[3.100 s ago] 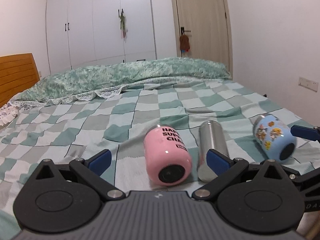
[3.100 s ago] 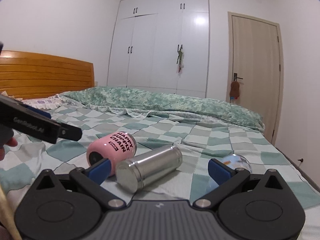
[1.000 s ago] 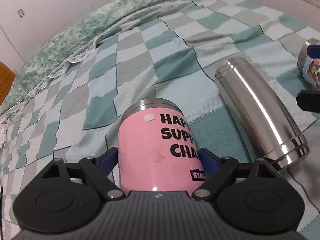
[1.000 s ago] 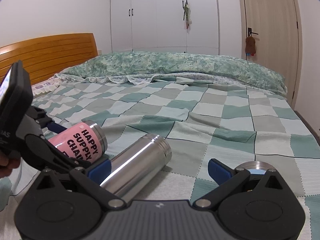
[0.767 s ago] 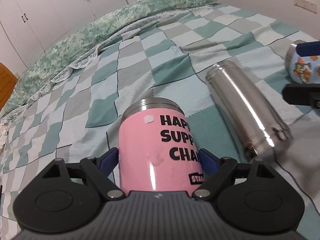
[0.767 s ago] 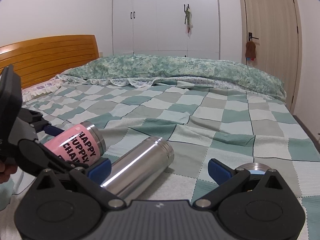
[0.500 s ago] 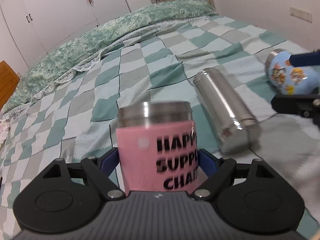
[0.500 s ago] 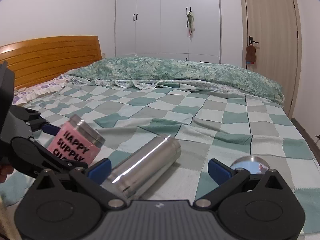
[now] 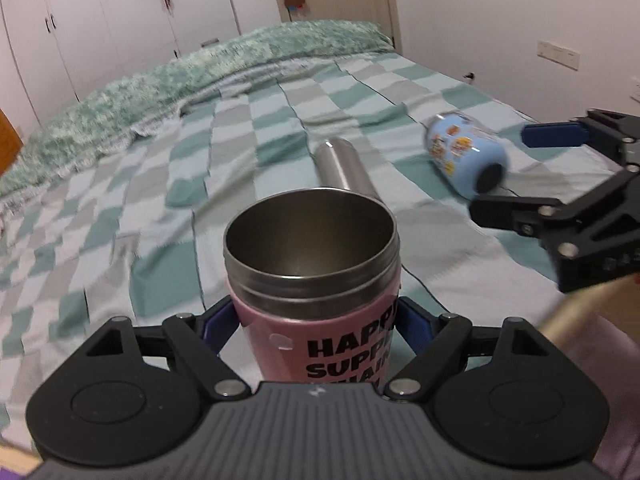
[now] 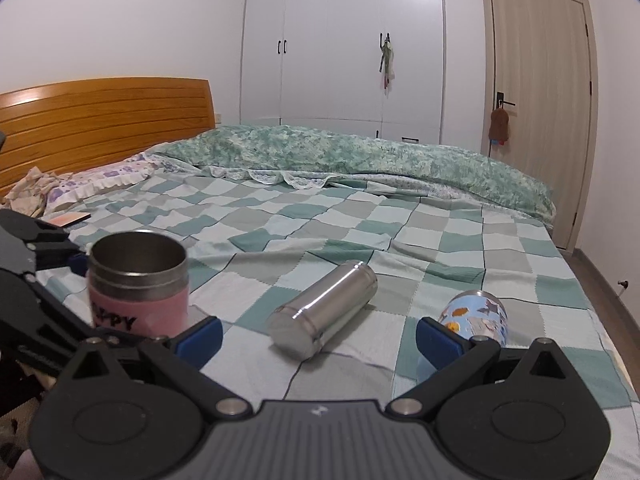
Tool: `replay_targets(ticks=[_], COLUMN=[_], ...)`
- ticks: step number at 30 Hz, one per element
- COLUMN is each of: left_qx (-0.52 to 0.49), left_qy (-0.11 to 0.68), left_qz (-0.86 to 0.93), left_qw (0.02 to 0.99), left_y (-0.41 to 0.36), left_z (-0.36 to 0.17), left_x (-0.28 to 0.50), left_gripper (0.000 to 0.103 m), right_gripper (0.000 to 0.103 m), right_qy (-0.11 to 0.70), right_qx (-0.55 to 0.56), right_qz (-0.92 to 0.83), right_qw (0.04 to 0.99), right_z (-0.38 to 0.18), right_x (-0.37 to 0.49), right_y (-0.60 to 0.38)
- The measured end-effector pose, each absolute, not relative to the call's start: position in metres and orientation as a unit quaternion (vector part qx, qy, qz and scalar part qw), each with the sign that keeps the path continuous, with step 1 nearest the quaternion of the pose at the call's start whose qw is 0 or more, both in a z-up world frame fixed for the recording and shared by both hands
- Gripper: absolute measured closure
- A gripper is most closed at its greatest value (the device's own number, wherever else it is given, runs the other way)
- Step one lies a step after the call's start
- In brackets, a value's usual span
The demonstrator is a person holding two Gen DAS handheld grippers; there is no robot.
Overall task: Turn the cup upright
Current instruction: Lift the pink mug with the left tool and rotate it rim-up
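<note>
My left gripper (image 9: 316, 320) is shut on the pink cup (image 9: 316, 300), which stands upright with its open steel mouth facing up; I cannot tell whether it rests on the bed. The cup also shows at the left of the right wrist view (image 10: 138, 286), between the left gripper's fingers (image 10: 76, 260). My right gripper (image 10: 318, 334) is open and empty, with the blue cartoon cup (image 10: 476, 316) lying on its side just beyond its right finger. The right gripper also shows at the right of the left wrist view (image 9: 516, 172), its fingers on either side of the blue cup's base (image 9: 464, 156).
A steel bottle (image 10: 324, 310) lies on its side on the checked bedspread (image 10: 360, 236) between the two cups. A green quilt (image 10: 360, 156) is bunched at the far side, a wooden headboard (image 10: 100, 116) is at the left, and a wardrobe and a door stand behind.
My left gripper has tipped the pink cup from lying on its side to upright, mouth up. My right gripper has drawn back a little from the blue cup.
</note>
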State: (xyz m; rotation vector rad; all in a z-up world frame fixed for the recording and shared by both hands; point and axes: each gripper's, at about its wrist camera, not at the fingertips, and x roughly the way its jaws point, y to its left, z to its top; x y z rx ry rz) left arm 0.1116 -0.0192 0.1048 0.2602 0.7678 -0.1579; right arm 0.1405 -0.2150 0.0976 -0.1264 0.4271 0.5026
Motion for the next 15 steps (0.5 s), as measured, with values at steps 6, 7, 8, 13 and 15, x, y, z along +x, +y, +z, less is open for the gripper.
replay_targets(ticks=[6, 7, 8, 13, 15], left_qx=[0.083, 0.08, 0.078, 0.058, 0.052], left_qy=[0.423, 0.428, 0.43, 0.427, 0.422], left_qz=[-0.101, -0.103, -0.102, -0.09, -0.081], left_qw=[0.897, 0.895, 0.893, 0.898, 0.902], left_y=[-0.019, -0.02, -0.022, -0.023, -0.025], left_z=[0.099, 0.095, 0.091, 0.077, 0.075], left_x=[0.093, 0.092, 0.092, 0.109, 0.118], left_gripper=[0.018, 0.018, 0.018, 0.018, 0.018], right_gripper=[0.0, 0.0, 0.0, 0.0, 0.0], right_qy=[0.215, 0.218, 0.221, 0.235, 0.24], right_qx=[-0.06, -0.059, -0.059, -0.058, -0.058], right_qz=[0.246, 0.246, 0.246, 0.24, 0.237], right_qw=[0.943, 0.943, 0.942, 0.94, 0.94], right_z=[0.096, 0.095, 0.093, 0.083, 0.08], right_x=[0.113, 0.111, 0.11, 0.108, 0.11], right_y=[-0.222, -0.223, -0.224, -0.228, -0.23])
